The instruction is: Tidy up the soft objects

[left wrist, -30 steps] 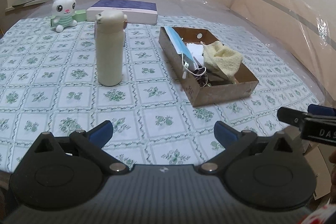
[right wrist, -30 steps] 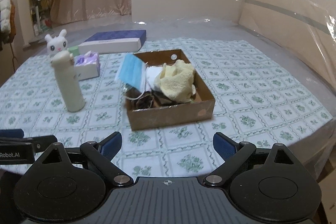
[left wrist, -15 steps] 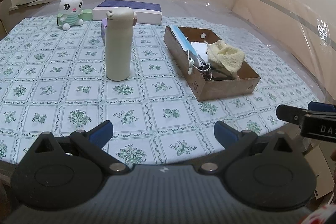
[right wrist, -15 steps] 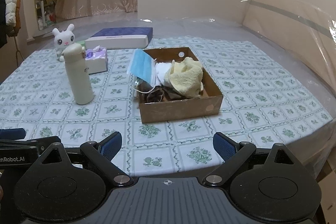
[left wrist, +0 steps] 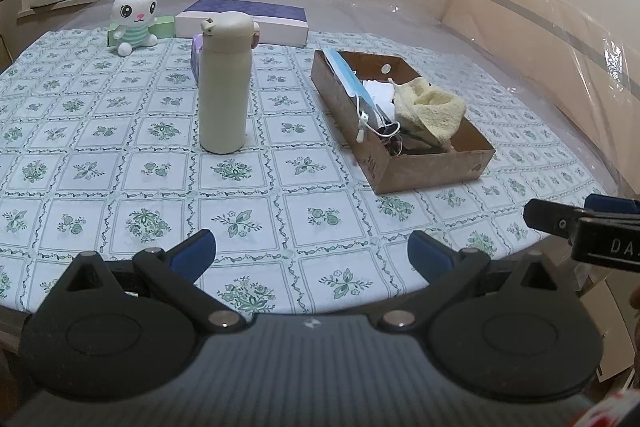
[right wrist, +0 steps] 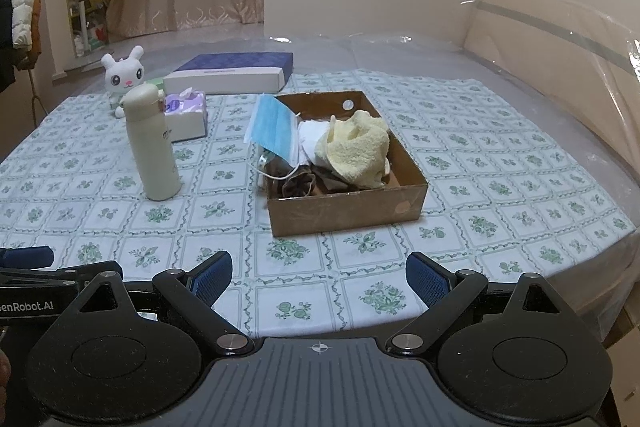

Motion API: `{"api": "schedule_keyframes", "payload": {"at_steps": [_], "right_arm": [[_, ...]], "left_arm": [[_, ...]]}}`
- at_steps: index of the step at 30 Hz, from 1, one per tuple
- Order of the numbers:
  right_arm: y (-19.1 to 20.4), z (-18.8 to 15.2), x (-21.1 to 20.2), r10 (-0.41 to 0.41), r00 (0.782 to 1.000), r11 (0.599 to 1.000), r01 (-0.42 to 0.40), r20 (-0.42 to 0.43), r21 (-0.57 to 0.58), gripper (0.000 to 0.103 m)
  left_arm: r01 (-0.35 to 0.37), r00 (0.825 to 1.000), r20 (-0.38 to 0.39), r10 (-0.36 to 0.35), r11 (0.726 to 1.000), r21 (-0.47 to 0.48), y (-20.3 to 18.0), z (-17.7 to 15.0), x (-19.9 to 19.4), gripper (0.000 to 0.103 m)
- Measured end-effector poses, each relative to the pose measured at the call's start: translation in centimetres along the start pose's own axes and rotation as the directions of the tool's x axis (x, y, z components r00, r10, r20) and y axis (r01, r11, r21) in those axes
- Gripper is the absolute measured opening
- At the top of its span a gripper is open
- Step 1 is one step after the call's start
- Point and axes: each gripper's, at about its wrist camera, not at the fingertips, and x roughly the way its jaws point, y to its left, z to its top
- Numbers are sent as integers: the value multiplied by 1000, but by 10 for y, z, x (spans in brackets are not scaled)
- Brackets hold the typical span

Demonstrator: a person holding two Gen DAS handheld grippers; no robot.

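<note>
A brown cardboard box point(left wrist: 424, 171) point(right wrist: 344, 213) sits on the patterned tablecloth. Inside it lie a yellow towel point(left wrist: 432, 107) point(right wrist: 356, 147), a blue face mask point(left wrist: 346, 77) point(right wrist: 274, 125) draped over the left wall, a white cloth point(right wrist: 312, 135) and dark items. A white plush bunny point(left wrist: 134, 13) point(right wrist: 122, 71) sits at the far left. My left gripper point(left wrist: 310, 257) is open over the table's near edge, holding nothing. My right gripper point(right wrist: 319, 277) is open too, short of the box. Each gripper's side shows at the other view's edge.
A cream flask point(left wrist: 224, 83) point(right wrist: 154, 143) stands upright left of the box. A purple tissue box point(right wrist: 186, 115) and a flat navy and white box point(left wrist: 244, 21) point(right wrist: 232, 71) lie behind it. The table's rim point(right wrist: 600, 267) curves close on the right.
Both grippers have drawn back and risen from the table, so the box and flask look farther away. Both stayed open and nothing on the table moved.
</note>
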Motion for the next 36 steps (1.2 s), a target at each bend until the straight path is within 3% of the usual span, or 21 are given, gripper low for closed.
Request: {"api": "schedule_keyframes", "payload": {"at_steps": [36], "right_arm": [[-8,1,0,-5,1000,1000,5,6,2,93]], "left_arm": [[9,1000,-6,-9,1000,-1,-2,-1,1,102]]}}
